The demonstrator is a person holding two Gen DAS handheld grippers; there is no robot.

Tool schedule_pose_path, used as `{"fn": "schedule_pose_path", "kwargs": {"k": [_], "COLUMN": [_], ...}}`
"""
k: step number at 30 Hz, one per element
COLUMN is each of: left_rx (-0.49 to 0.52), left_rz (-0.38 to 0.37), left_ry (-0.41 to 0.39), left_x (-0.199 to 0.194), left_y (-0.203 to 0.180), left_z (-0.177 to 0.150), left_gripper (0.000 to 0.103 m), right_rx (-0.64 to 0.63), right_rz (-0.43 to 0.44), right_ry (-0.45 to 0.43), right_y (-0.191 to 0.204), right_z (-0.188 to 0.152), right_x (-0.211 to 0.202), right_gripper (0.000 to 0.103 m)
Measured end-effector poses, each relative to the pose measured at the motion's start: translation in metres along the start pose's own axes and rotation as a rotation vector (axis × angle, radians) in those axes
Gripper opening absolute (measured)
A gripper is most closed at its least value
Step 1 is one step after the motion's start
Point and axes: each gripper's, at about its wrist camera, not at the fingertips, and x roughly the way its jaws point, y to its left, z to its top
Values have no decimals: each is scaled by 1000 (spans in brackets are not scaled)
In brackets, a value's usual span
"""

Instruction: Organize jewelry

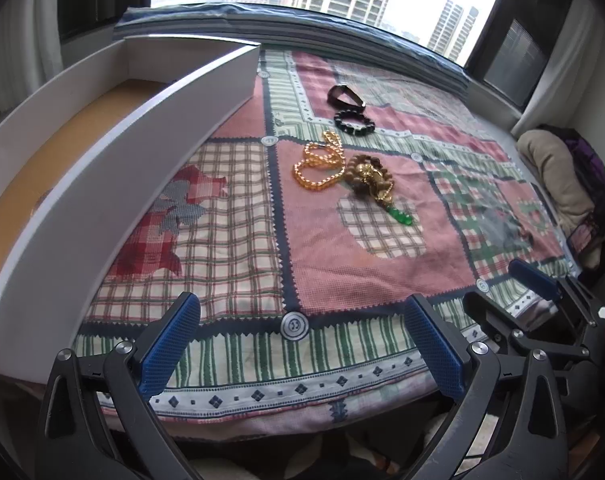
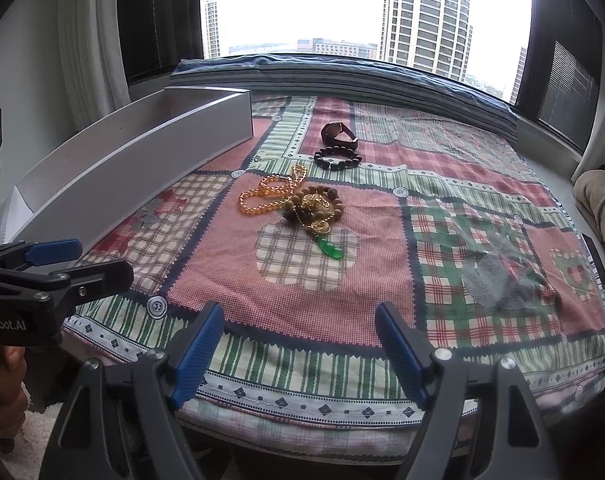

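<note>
Right gripper [image 2: 300,348]: seen nearest the lens, blue pads held wide apart with nothing between them, hung over the near hem of the cloth.
Left gripper [image 1: 302,344]: likewise spread and empty, above the near edge; its side is also caught at the left of the right wrist view.
Patchwork cloth [image 2: 442,216]: spread flat over the table, soft, so thin chains are expected to sink into the weave a little.
Amber bead strand [image 2: 268,196]: laid in loose loops at mid-cloth, just left of the pile; judged light and limp, best pinched across one doubled loop.
Wooden bead bracelet [image 2: 334,200]: ringed around a gold chain [image 2: 316,204], the two tangled together (likely to lift as one clump).
Green jade pendant [image 2: 330,249]: lying at the near end of the chain; judged hard, smooth, slippery and chip-prone, so the chain is the safer hold.
Black bead bracelet [image 2: 337,159]: farther off, touching the watch; round beads, a grip across the ring is advised.
Wristwatch [image 2: 338,132]: farthest, strap looped; stiffest piece, taken by the strap.
White tray [image 2: 142,152]: along the left, open-topped, presumed destination.
</note>
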Motion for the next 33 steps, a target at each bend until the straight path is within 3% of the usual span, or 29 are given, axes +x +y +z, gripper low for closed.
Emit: {"fn": "schedule_pose_path", "kwargs": {"k": [22,28,33], "left_rx": [-10,-34,25], "left_rz": [9,41,27], "left_ry": [72,82,114], "left_x": [19,29,49], "left_y": [2,20,16], "left_z": [1,19,53], "left_gripper": [101,101,101], "right_rx": [45,67,89], "right_rz": [20,29,29], "right_ry": [20,29,26], "right_y": [-9,-16,-25], "right_z": [-4,-6,-6], "right_x": [6,9,8], "right_gripper": [79,79,79]}}
